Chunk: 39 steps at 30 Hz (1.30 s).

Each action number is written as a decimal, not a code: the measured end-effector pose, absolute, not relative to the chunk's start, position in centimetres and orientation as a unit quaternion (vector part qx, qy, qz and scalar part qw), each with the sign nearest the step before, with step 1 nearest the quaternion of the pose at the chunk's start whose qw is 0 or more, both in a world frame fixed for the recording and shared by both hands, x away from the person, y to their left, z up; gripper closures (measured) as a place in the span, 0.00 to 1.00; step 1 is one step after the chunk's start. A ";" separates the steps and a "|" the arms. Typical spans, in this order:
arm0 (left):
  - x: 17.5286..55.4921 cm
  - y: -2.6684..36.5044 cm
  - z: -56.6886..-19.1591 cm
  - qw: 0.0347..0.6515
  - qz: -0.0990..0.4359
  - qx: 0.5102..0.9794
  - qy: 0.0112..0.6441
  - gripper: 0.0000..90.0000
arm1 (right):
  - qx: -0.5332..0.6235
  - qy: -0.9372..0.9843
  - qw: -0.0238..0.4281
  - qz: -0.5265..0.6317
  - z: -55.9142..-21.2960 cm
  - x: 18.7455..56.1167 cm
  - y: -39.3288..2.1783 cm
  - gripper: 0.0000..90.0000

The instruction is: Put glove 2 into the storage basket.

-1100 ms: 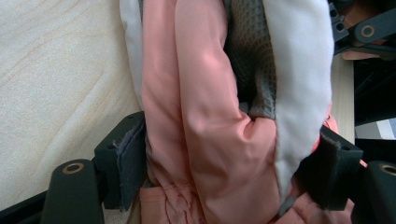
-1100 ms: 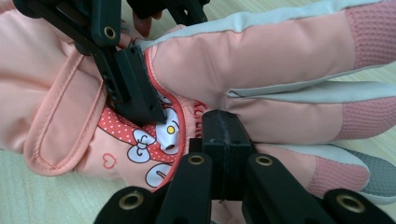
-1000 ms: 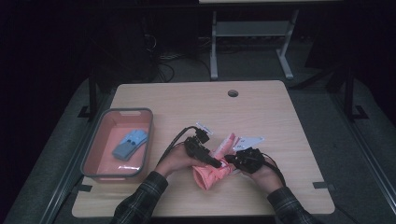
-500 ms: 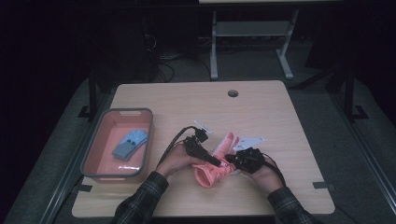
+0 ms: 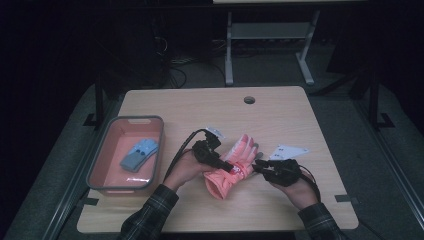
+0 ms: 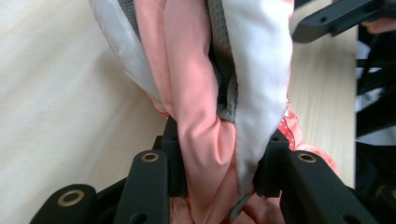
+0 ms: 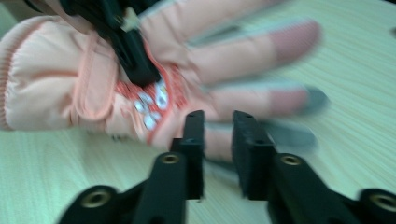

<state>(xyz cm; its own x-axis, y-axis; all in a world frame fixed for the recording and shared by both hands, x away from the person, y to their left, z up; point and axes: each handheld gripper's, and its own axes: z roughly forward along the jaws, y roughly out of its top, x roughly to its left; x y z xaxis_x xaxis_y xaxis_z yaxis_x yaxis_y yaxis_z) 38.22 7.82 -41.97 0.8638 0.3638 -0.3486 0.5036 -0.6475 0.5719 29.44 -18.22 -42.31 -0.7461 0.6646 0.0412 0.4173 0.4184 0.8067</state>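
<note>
A pink winter glove [image 5: 241, 151] lies mid-table, its fingers pointing away from me and its cuff towards me. My left gripper [image 5: 230, 168] is shut on it. In the left gripper view its jaws [image 6: 220, 144] pinch a bunch of pink and white fabric [image 6: 196, 70], and they have just been closing on it. My right gripper [image 5: 257, 166] sits at the glove's right side. Its jaws [image 7: 218, 116] have just been opening and stand apart. A glove finger [image 7: 261, 100] lies just beyond them, blurred.
A grey-rimmed pink bin [image 5: 131, 119] stands at the table's left with a blue glove [image 5: 139, 154] inside. A cable hole [image 5: 249, 100] sits near the far edge of the wooden table [image 5: 290, 115]. The person's plaid sleeves enter at the bottom.
The left gripper has closed on the glove and lifted a little. The right gripper has let go and drawn back to the right. The crumpled glove now lies stretched out.
</note>
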 end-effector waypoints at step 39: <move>37.7 21.6 -31.0 0.408 0.018 0.836 0.368 0.71 | 0.407 0.824 0.155 0.362 -48.2 31.3 -22.4 0.16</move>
<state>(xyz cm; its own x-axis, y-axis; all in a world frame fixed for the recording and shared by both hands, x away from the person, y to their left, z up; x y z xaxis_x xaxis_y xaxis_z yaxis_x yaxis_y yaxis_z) 37.69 21.57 -30.97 0.7290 0.6292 -0.2695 0.5996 -0.3971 0.6948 31.26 -22.44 -48.17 -0.6217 0.7822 0.0397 0.5583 0.4071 0.7229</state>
